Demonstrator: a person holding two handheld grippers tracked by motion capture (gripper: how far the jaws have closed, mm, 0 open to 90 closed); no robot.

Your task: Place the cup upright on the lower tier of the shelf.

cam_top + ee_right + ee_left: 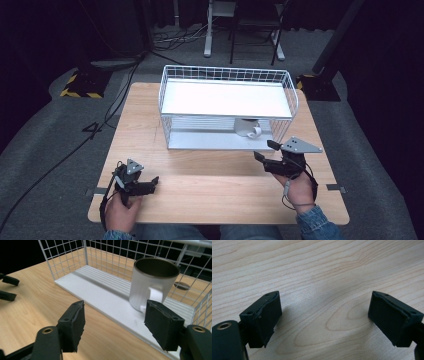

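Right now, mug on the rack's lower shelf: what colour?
Frosted white-grey mug with a dark inside; right gripper view shows it best.

The room is dark all round, its far edges lost in black. A grey carpeted floor [45, 145] spreads under the light wooden table [210, 195]. Black cables [65, 152] trail across the carpet (several bunch near the back). A yellow-and-black striped base [82, 82] sits far left, white metal legs [208, 35] beyond.
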